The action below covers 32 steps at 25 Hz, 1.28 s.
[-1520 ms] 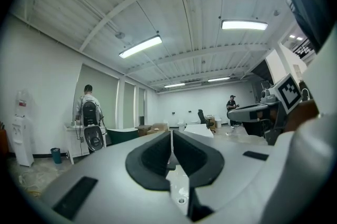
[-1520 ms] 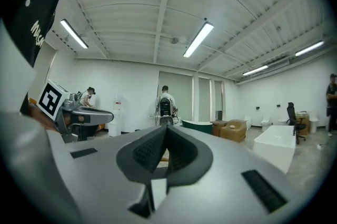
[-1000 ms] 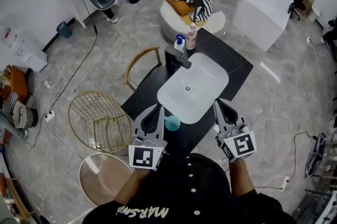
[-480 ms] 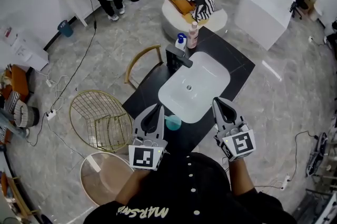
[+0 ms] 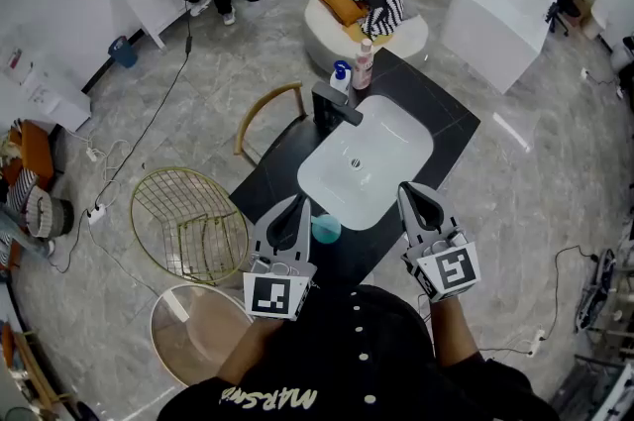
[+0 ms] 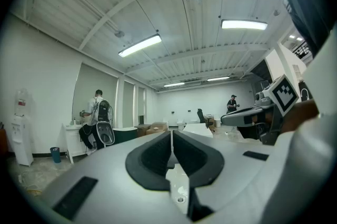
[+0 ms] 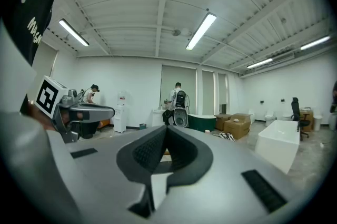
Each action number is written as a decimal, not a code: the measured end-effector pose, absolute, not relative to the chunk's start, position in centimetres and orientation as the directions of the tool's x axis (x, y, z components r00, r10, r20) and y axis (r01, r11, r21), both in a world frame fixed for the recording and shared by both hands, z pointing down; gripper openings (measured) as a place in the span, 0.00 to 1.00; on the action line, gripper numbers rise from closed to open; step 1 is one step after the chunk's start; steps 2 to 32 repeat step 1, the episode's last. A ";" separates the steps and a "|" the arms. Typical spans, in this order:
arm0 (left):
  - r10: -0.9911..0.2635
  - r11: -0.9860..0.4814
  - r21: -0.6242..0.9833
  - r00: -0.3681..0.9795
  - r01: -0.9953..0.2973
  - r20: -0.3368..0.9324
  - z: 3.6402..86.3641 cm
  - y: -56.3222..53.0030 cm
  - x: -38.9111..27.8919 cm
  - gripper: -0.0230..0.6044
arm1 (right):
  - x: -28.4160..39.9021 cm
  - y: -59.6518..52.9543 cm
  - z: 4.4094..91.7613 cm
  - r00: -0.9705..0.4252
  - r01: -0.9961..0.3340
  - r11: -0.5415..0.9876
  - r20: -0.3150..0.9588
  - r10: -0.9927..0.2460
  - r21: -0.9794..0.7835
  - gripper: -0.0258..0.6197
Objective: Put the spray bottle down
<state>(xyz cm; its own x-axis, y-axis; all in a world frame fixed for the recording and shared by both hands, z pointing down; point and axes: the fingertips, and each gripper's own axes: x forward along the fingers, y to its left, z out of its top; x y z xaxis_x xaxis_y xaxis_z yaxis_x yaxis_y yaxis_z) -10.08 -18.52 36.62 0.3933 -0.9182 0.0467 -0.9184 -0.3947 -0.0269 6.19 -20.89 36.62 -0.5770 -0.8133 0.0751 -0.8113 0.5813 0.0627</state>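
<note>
A black counter [image 5: 436,117] ran from the frame's centre toward the lower middle, with a white basin [image 5: 381,147] sunk in it and a dark faucet [image 5: 332,107] at the basin's upper-left edge. A gold wire chair [image 5: 188,226] stood left of the counter.

The left gripper [image 5: 296,203] and right gripper [image 5: 411,193] lay level at the counter's lower end, on either side of the basin's near rim. Each had its jaws together with nothing between them.

A teal cup [image 5: 325,229] sat just right of the left gripper.

A pink bottle [image 5: 363,64] and a smaller blue bottle [image 5: 339,78] stood upright side by side at the counter's upper corner, well apart from both grippers. Which one was the spray bottle could not be told.
</note>
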 end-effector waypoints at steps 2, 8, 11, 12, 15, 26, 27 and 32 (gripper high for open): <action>-0.918 -0.395 -0.024 0.394 -0.918 0.051 36.6 -18.5 -10.1 0.07 | 6.1 -20.9 36.5 -0.578 -0.810 0.583 0.074 -0.812 0.063 0.03; -0.918 -0.395 -0.024 0.394 -0.918 0.051 36.6 -18.5 -10.1 0.07 | 6.1 -20.9 36.5 -0.578 -0.810 0.583 0.074 -0.812 0.063 0.03; -0.918 -0.395 -0.024 0.394 -0.918 0.051 36.6 -18.5 -10.1 0.07 | 6.1 -20.9 36.5 -0.578 -0.810 0.583 0.074 -0.812 0.063 0.03; -0.918 -0.395 -0.024 0.394 -0.918 0.051 36.6 -18.5 -10.1 0.07 | 6.1 -20.9 36.5 -0.578 -0.810 0.583 0.074 -0.812 0.063 0.03; -0.918 -0.395 -0.024 0.394 -0.918 0.051 36.6 -18.5 -10.1 0.07 | 6.1 -20.9 36.5 -0.578 -0.810 0.583 0.074 -0.812 0.063 0.03; -0.918 -0.395 -0.024 0.394 -0.918 0.051 36.6 -18.5 -10.1 0.07 | 6.1 -20.9 36.5 -0.578 -0.810 0.583 0.074 -0.812 0.063 0.03; -0.918 -0.395 -0.024 0.394 -0.918 0.051 36.6 -18.5 -10.1 0.07 | 6.1 -20.9 36.5 -0.578 -0.810 0.583 0.074 -0.812 0.063 0.03; -0.918 -0.395 -0.024 0.394 -0.918 0.051 36.6 -18.5 -10.1 0.07 | 6.1 -20.9 36.5 -0.578 -0.810 0.583 0.074 -0.812 0.063 0.03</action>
